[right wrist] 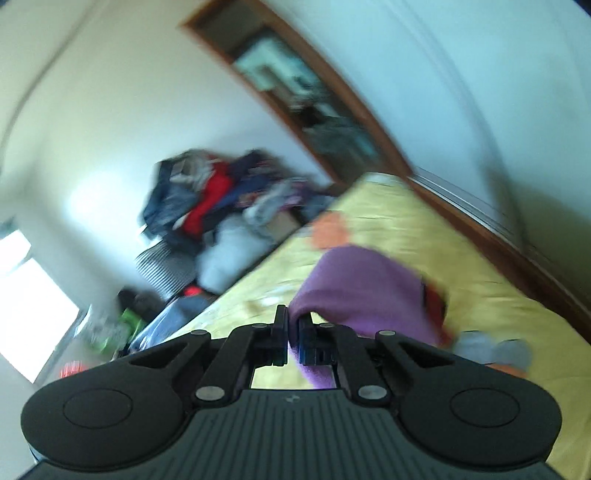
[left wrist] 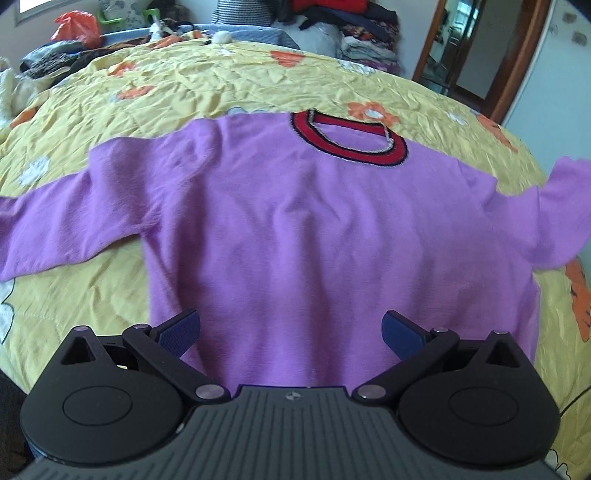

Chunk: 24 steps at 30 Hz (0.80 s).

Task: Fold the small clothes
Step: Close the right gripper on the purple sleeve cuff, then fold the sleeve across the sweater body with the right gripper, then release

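Note:
A small purple sweater (left wrist: pixel 295 221) with a red collar (left wrist: pixel 351 142) lies flat on the yellow bedspread (left wrist: pixel 184 88), its left sleeve (left wrist: pixel 55 232) spread out. My left gripper (left wrist: pixel 291 332) is open and empty just above the sweater's hem. The right sleeve (left wrist: pixel 561 206) is lifted off the bed. In the blurred right wrist view my right gripper (right wrist: pixel 293 332) is shut on that purple sleeve (right wrist: pixel 362 288), holding it above the bedspread (right wrist: pixel 480 295); a red cuff (right wrist: pixel 436 299) shows at its end.
Piles of clothes (left wrist: pixel 351 29) and bags (left wrist: pixel 77 27) lie beyond the bed's far edge, also in the right wrist view (right wrist: pixel 221 206). A wooden door frame (left wrist: pixel 517 55) stands at the far right. Dark garments (left wrist: pixel 48 59) sit at the bed's far left.

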Motion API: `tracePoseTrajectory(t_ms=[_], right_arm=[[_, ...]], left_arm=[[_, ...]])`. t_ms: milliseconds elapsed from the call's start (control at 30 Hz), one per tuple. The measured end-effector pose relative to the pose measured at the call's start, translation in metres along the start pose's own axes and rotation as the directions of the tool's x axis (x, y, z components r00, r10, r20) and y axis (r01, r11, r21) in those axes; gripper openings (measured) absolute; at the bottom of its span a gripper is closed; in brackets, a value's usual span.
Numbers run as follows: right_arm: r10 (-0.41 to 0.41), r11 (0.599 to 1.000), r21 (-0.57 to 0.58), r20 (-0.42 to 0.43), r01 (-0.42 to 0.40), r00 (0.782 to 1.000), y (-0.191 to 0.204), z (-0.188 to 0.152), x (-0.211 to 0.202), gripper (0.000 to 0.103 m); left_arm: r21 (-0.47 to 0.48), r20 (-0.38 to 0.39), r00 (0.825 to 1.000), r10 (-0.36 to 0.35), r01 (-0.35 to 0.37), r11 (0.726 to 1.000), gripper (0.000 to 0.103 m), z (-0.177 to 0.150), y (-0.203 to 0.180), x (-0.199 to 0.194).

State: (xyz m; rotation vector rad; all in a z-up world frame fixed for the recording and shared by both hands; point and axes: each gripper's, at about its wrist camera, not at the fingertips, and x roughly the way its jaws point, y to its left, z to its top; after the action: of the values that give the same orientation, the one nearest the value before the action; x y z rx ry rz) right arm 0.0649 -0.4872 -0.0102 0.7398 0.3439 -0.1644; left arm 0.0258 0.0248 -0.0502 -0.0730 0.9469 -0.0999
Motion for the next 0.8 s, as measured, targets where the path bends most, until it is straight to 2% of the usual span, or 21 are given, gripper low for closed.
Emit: tracePoseTrajectory(t_ms=[100, 167, 367, 500, 567, 667, 733, 767, 800], right_arm=[[0.059, 0.989, -0.130, -0.032, -0.062, 0.998, 0.057, -0.028, -0.002, 0.005], [0.059, 0.968, -0.243, -0.043, -0.068, 0.997, 0.095, -0.052, 0.001, 0.005], [0.057, 0.839, -0.529, -0.152, -0.130, 0.987, 0.195, -0.156, 0.029, 0.005], [0.030, 0.732, -0.657, -0.230, -0.178, 0.973, 0.234, -0.222, 0.053, 0.005], [0.035, 0.706, -0.667, -0.300, -0.236, 0.953, 0.244, -0.251, 0.063, 0.005], [0.012, 0.622, -0.733, -0.343, -0.276, 0.939, 0.261, -0.300, 0.072, 0.006], [-0.027, 0.581, -0.751, -0.402, -0.312, 0.915, 0.265, -0.321, 0.084, 0.010], [-0.063, 0.560, -0.755, -0.451, -0.342, 0.890, 0.265, -0.331, 0.086, 0.014], [-0.079, 0.550, -0.755, -0.473, -0.358, 0.877, 0.264, -0.338, 0.085, 0.027]], left_arm=[[-0.025, 0.007, 1.000, 0.012, -0.012, 1.000, 0.103, -0.003, 0.011, -0.005], [-0.038, 0.016, 1.000, 0.018, -0.017, 0.999, 0.103, -0.005, 0.020, -0.009], [-0.096, 0.061, 0.997, 0.051, -0.045, 0.994, 0.103, -0.011, 0.047, -0.027], [-0.145, 0.073, 0.995, 0.061, -0.050, 0.988, 0.103, -0.015, 0.066, -0.033], [-0.167, 0.070, 0.996, 0.061, -0.048, 0.985, 0.103, -0.017, 0.073, -0.034], [-0.191, 0.074, 0.995, 0.062, -0.047, 0.980, 0.103, -0.019, 0.082, -0.034], [-0.202, 0.065, 0.996, 0.059, -0.045, 0.978, 0.103, -0.019, 0.084, -0.032], [-0.205, 0.061, 0.997, 0.055, -0.042, 0.978, 0.103, -0.019, 0.085, -0.032], [-0.205, 0.061, 0.997, 0.054, -0.040, 0.978, 0.103, -0.019, 0.085, -0.032]])
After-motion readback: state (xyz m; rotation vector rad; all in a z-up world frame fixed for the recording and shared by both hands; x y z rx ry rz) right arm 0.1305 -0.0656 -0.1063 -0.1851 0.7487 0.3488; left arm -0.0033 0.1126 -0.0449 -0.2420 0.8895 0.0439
